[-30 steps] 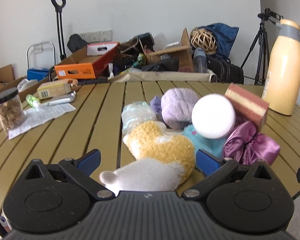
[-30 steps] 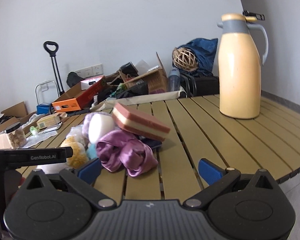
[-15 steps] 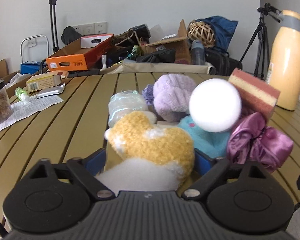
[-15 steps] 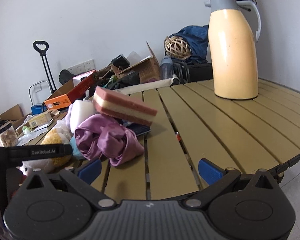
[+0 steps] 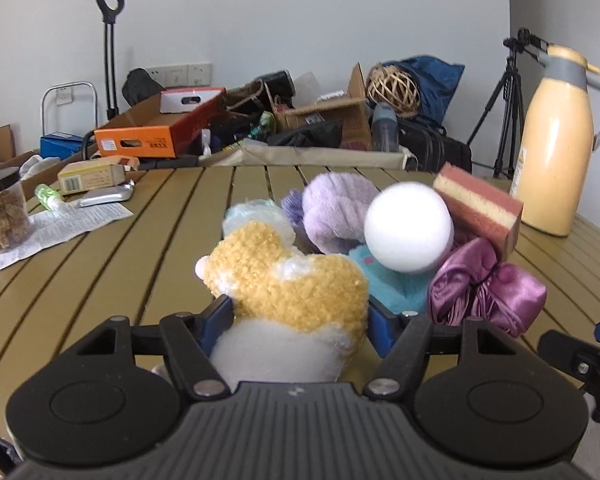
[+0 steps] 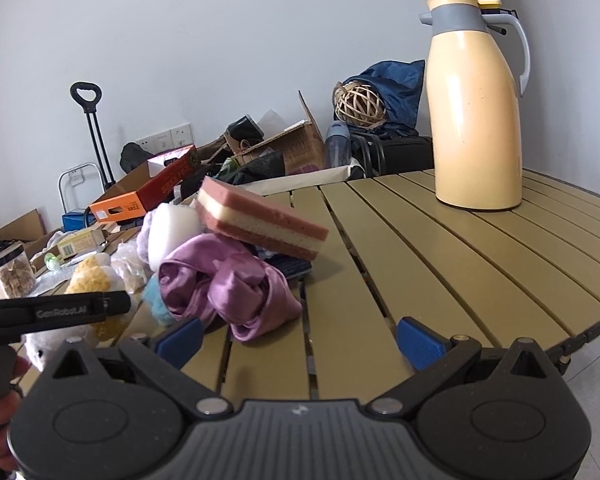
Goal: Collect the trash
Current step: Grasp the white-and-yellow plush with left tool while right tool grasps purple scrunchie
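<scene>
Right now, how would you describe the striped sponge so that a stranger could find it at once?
Start at the tall yellow thermos jug on the slatted table, then look left to the heap of soft things. The sponge lies tilted on top, above the purple satin cloth. It alone is a flat block, pink with a cream middle layer.

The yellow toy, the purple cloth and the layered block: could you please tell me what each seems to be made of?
Yellow toy: curly plush fleece, matte; nubby pile with white patches.
Purple cloth: probably satin; glossy highlights along soft crumpled folds.
Layered block: likely sponge foam; porous, matte pink layers around a cream one.
</scene>
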A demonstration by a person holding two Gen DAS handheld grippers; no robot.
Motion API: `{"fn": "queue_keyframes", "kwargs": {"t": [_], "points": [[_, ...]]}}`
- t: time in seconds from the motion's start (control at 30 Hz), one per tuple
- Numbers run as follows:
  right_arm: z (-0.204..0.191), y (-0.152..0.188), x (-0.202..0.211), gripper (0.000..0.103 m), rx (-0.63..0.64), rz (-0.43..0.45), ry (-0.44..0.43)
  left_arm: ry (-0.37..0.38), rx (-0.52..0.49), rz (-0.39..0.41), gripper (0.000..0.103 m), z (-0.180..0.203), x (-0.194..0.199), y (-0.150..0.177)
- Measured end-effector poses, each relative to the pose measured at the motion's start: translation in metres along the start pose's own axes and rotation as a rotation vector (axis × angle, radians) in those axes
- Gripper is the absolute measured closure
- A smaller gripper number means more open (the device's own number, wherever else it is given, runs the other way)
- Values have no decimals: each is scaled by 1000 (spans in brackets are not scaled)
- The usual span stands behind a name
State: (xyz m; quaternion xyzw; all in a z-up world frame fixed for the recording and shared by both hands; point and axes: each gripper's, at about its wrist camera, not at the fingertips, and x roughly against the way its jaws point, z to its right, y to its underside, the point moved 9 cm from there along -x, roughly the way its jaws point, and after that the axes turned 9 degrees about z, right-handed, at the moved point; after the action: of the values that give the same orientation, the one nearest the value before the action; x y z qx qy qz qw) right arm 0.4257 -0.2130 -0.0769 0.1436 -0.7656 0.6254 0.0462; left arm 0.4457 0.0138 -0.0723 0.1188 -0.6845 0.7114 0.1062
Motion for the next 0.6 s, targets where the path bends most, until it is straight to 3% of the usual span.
{"fn": "queue_keyframes", "kwargs": {"t": [0.3, 0.6], "points": [[-16, -11, -28, 0, 13, 17, -24, -39, 28, 36, 33, -22, 19, -12], [-34, -9, -56, 17, 23, -6, -67, -49, 63, 34, 33, -36, 23, -15]]}}
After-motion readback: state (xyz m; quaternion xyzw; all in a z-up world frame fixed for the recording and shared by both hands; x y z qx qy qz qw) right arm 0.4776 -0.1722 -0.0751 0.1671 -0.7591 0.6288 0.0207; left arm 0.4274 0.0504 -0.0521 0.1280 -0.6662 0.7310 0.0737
